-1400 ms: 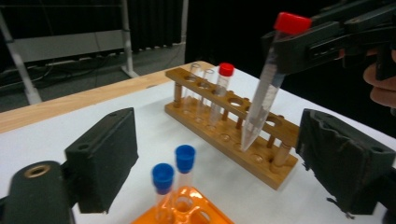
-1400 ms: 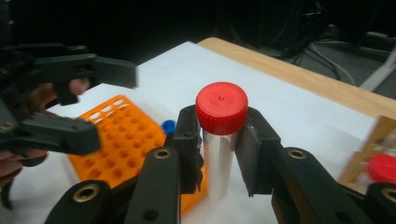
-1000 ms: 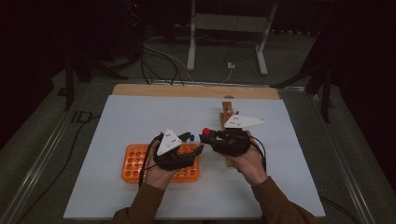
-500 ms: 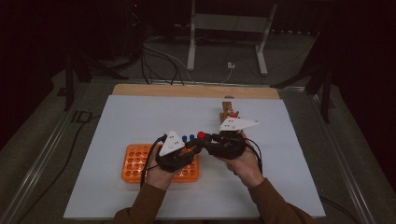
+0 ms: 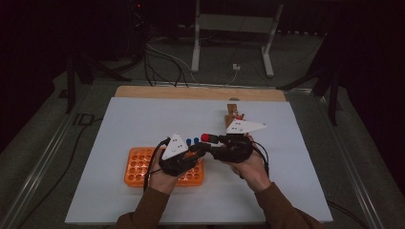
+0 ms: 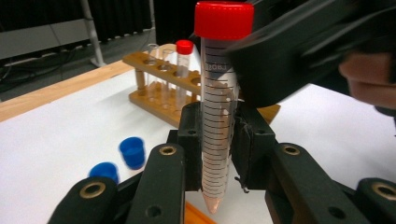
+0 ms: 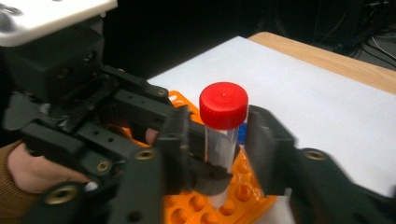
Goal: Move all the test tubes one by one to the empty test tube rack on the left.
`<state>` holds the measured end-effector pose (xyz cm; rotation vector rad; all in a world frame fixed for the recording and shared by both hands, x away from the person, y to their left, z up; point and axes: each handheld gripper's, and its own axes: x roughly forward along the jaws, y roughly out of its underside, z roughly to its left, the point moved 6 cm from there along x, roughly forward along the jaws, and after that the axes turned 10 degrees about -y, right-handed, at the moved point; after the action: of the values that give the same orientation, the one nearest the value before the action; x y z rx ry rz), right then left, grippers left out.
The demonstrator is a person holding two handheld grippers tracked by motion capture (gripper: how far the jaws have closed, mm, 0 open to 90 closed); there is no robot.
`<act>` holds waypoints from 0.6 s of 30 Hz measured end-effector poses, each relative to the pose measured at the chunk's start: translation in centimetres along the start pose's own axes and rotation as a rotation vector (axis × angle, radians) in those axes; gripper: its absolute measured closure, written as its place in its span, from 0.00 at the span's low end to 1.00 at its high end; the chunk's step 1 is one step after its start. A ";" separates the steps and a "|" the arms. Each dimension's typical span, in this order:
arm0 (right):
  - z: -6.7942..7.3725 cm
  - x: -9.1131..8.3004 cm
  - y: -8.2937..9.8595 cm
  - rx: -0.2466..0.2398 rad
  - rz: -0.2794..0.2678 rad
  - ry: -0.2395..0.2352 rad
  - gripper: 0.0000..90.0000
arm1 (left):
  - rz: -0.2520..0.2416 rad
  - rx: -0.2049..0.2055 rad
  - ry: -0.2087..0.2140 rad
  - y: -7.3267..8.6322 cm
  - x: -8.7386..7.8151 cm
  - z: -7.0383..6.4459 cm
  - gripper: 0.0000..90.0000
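The item in hand was a conical-bottomed centrifuge tube of clear plastic, printed with black graduation lines down its side and closed by a red ribbed screw cap. Its tapered tip showed a pale pinkish tint; whether that was liquid could not be determined. The tube stood upright, raised above the orange rack rather than seated in one of its wells.

The left gripper pinched the tube at mid-body, one black jaw pressed against each side of the barrel, with the tip hanging free below the jaws. The right gripper was positioned at the upper part of the same tube, just under the cap. Its jaws stood either side of the barrel with a visible gap on the far side, so they were spread and not clamping.

In the high view both grippers met near the middle of the white table surface, over the right end of the orange rack, with the red cap visible between them.

Two blue caps lay loose on the table just beyond the rack. A wooden tube stand stood farther back, holding several clear tubes, one capped in red.
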<state>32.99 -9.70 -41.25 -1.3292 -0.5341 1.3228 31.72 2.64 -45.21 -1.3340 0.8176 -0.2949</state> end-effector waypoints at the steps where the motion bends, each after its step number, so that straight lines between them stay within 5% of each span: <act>1: -0.1 -0.1 0.0 0.001 -0.003 0.001 0.55 | -0.001 -0.008 -0.005 0.0 -0.1 0.2 0.84; 10: -1.2 -1.5 0.4 -0.002 -0.026 0.049 0.33 | -0.007 -0.031 -0.047 0.2 -0.6 1.6 0.84; 18: -2.6 -2.5 1.9 -0.015 -0.006 0.146 0.16 | -0.014 -0.056 -0.068 0.4 -1.2 2.8 0.84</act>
<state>33.91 -13.40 -42.68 -1.4225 -0.4477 1.2081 32.69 5.55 -45.16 -1.3950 0.7646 -0.2384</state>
